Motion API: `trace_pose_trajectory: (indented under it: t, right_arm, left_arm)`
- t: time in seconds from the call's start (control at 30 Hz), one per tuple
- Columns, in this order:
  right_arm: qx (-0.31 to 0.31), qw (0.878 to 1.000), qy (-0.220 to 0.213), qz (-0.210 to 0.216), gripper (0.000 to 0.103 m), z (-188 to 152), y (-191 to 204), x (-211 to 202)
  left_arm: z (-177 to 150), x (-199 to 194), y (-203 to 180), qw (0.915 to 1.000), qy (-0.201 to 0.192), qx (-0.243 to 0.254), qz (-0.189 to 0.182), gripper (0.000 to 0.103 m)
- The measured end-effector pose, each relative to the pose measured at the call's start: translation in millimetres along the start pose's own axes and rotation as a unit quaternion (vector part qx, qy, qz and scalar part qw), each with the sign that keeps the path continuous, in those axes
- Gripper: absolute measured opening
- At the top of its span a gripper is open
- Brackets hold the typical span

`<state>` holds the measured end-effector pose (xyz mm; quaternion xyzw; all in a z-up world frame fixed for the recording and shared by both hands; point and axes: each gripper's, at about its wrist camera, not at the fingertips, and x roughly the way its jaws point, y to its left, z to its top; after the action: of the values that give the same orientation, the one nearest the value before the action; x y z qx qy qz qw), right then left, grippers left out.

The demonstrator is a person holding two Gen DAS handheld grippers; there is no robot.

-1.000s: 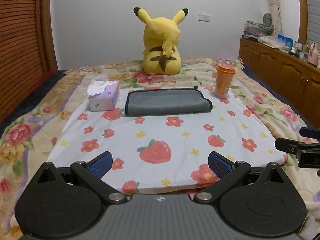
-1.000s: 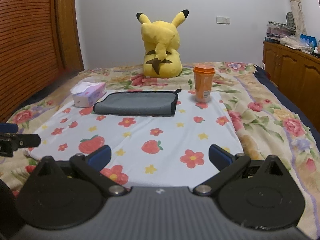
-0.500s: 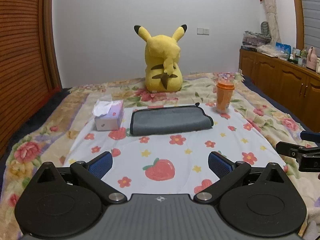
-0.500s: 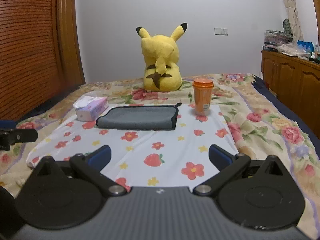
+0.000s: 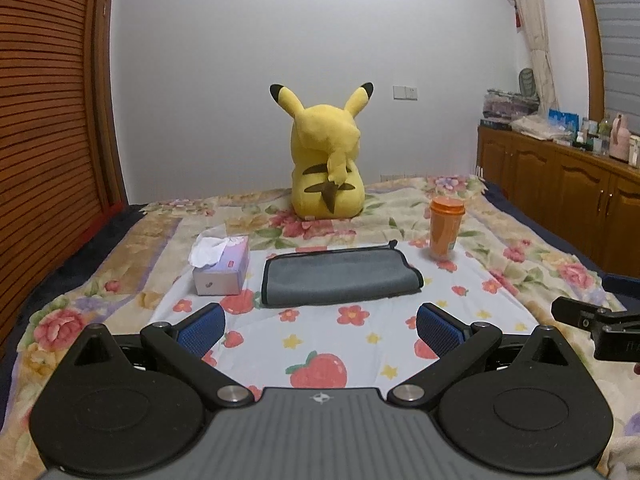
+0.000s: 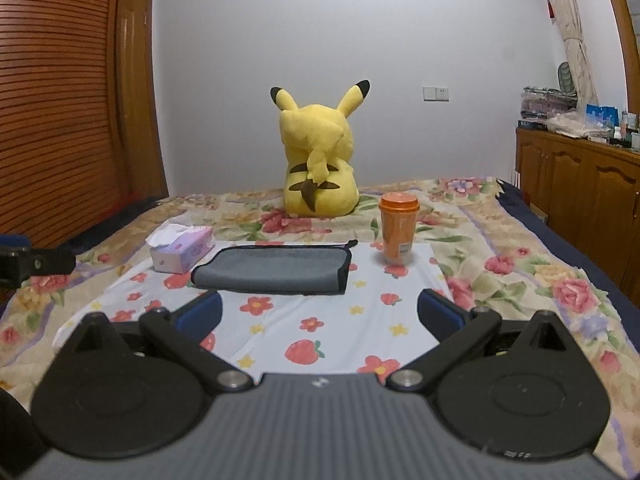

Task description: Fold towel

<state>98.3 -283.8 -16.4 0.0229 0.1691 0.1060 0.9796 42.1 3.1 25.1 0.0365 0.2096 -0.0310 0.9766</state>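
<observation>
A grey towel [image 5: 338,277] with a black edge lies folded flat on the white flower-print sheet [image 5: 328,344]; it also shows in the right wrist view [image 6: 276,269]. My left gripper [image 5: 320,330] is open and empty, well short of the towel. My right gripper [image 6: 320,316] is open and empty, also short of the towel. The right gripper shows at the right edge of the left wrist view [image 5: 592,326], and the left gripper shows at the left edge of the right wrist view [image 6: 36,264].
A tissue box [image 5: 220,268] stands left of the towel and an orange cup [image 5: 445,232] stands to its right. A yellow plush toy [image 5: 326,172] sits behind. A wooden cabinet [image 5: 560,204] runs along the right; a slatted wooden wall [image 5: 48,128] on the left.
Both grippers have drawn back and tilted up, so the towel and the other things sit lower and farther in both views. The towel has not moved.
</observation>
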Motion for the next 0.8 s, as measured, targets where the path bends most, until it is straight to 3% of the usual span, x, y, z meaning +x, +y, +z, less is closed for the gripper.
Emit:
trace_pose_trajectory:
  t: [0.8]
  right_arm:
    - [0.003, 0.999, -0.032, -0.019, 0.103, 4.7, -7.5, -6.9]
  left_arm:
    - [4.1, -2.9, 2.6, 0.9999, -0.012, -0.003, 0.003, 0.103]
